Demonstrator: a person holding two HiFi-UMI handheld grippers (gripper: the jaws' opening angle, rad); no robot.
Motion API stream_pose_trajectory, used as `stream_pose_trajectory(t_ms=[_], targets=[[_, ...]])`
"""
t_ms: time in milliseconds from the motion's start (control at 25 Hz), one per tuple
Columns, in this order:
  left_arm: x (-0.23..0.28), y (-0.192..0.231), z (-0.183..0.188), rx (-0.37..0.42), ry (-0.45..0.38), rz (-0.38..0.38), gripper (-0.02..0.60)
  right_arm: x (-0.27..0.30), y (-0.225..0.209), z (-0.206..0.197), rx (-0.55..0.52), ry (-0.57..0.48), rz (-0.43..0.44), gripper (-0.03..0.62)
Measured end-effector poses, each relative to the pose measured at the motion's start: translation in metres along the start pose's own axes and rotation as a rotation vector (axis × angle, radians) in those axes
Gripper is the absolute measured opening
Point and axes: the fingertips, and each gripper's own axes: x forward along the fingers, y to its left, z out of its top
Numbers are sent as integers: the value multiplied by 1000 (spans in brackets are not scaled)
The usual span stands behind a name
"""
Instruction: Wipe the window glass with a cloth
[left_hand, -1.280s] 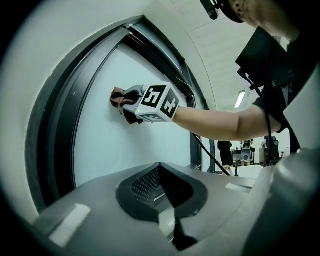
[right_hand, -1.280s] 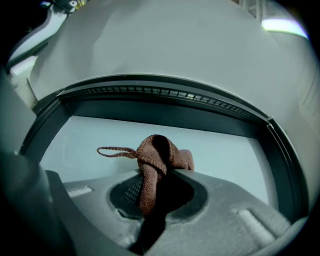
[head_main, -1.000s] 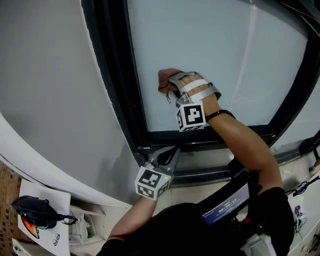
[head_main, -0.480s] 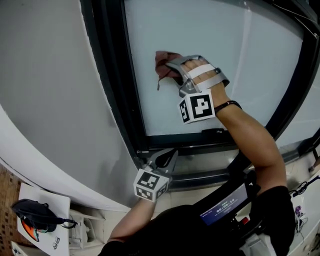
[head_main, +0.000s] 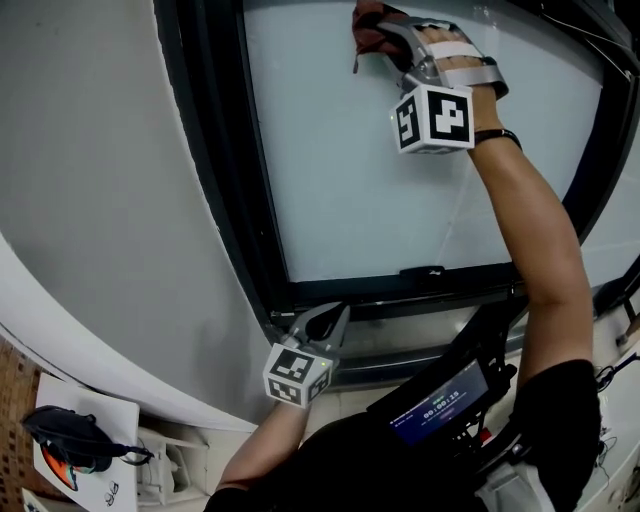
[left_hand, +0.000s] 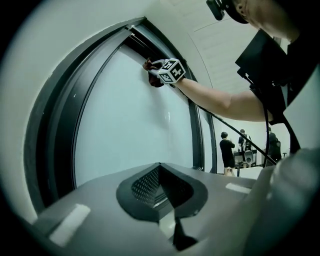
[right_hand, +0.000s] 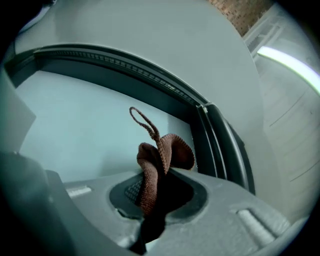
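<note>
A brown cloth (head_main: 370, 24) with a hanging loop is pressed to the pale window glass (head_main: 350, 170) near the top of the pane. My right gripper (head_main: 388, 35) is shut on it. In the right gripper view the cloth (right_hand: 159, 159) bunches up out of the closed jaws, close to the dark frame corner (right_hand: 205, 112). My left gripper (head_main: 328, 320) is shut and holds nothing. It rests low by the bottom window rail. The left gripper view shows its own closed jaws (left_hand: 162, 192) and, far up the pane, the right gripper (left_hand: 167, 71) with the cloth (left_hand: 150, 77).
A dark window frame (head_main: 215, 170) borders the glass, with a grey wall (head_main: 90, 200) to its left. A white box with a black item (head_main: 70, 435) lies at the bottom left. A small screen device (head_main: 435, 405) hangs at the person's chest. People stand far off (left_hand: 226, 150).
My right gripper has carried the cloth up and to the right across the glass, from the lower left of the pane to near its top. The left gripper has stayed put.
</note>
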Motion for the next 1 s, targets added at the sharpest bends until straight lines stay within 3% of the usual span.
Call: stream_pose_trajectory(t_ms=[360, 560, 720, 1000], targets=[[7, 5, 4, 13, -10, 32, 17, 40, -52, -31, -6, 5, -47, 31], [14, 6, 8, 5, -26, 41, 17, 51, -48, -25, -78, -22, -38, 31], [21, 3, 8, -2, -28, 37, 17, 50, -33, -30, -28, -39, 19, 29], [29, -2, 6, 1, -27, 26, 17, 39, -21, -30, 17, -50, 35, 29]])
